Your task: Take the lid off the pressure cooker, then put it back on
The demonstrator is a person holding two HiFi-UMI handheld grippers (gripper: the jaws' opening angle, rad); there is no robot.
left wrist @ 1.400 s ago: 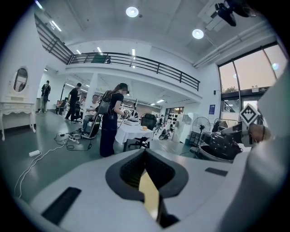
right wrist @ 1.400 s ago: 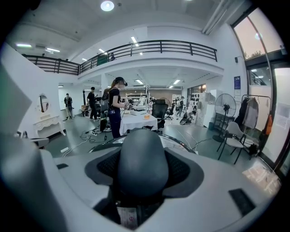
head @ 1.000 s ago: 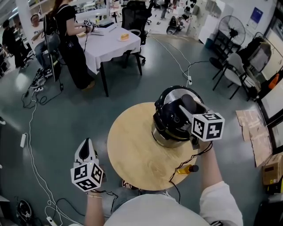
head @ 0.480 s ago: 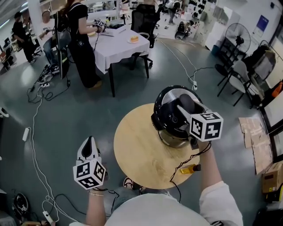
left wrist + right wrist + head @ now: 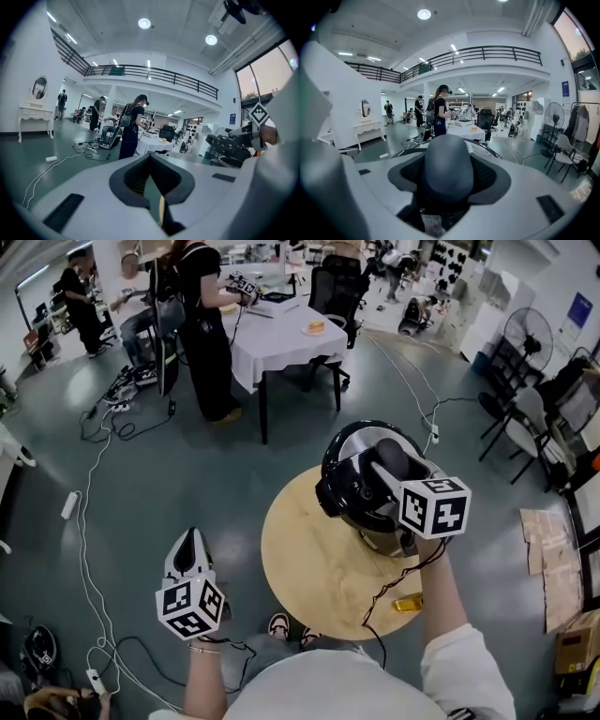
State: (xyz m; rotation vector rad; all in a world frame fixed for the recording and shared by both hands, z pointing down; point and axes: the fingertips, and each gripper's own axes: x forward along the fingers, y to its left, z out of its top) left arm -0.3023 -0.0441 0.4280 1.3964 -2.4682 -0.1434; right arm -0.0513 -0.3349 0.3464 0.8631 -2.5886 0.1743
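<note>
A black pressure-cooker lid (image 5: pixel 349 474) with a steel rim hangs above the round wooden table (image 5: pixel 309 559). It is shifted left of the steel pot (image 5: pixel 382 540), whose body shows under its right side. My right gripper (image 5: pixel 380 468) is shut on the lid's grey handle (image 5: pixel 446 171), which fills the space between its jaws in the right gripper view. My left gripper (image 5: pixel 187 546) hangs over the floor, left of the table. It is shut and holds nothing (image 5: pixel 151 161). The lifted lid (image 5: pixel 229 143) shows at the right edge of the left gripper view.
A small yellow object (image 5: pixel 408 602) and a dark cable lie on the table's near right edge. Behind stand a white-clothed table (image 5: pixel 281 334), a person in black (image 5: pixel 206 324), office chairs and a fan (image 5: pixel 530 334). Cables run over the floor at left.
My right gripper has carried the lid leftward relative to the pot, so more of the pot shows beneath it. My left gripper has drifted away from the table's edge.
</note>
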